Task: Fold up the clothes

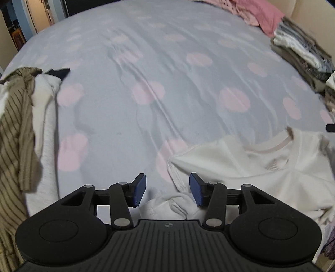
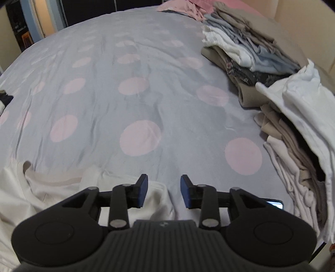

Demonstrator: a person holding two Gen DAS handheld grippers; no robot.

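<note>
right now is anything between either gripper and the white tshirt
Nothing visible. The white t-shirt lies crumpled on the dotted bedsheet, directly ahead of the open left gripper and under the left finger of the open right gripper. The folded stacks sit off to the right.

Black ribbed left claw [image 1: 167,189], blue pads (silver rivets), right claw [image 2: 164,191] alike

polka-dot bedsheet [image 2: 104,87], phone [image 2: 274,204], doorway [image 1: 39,14]
</note>
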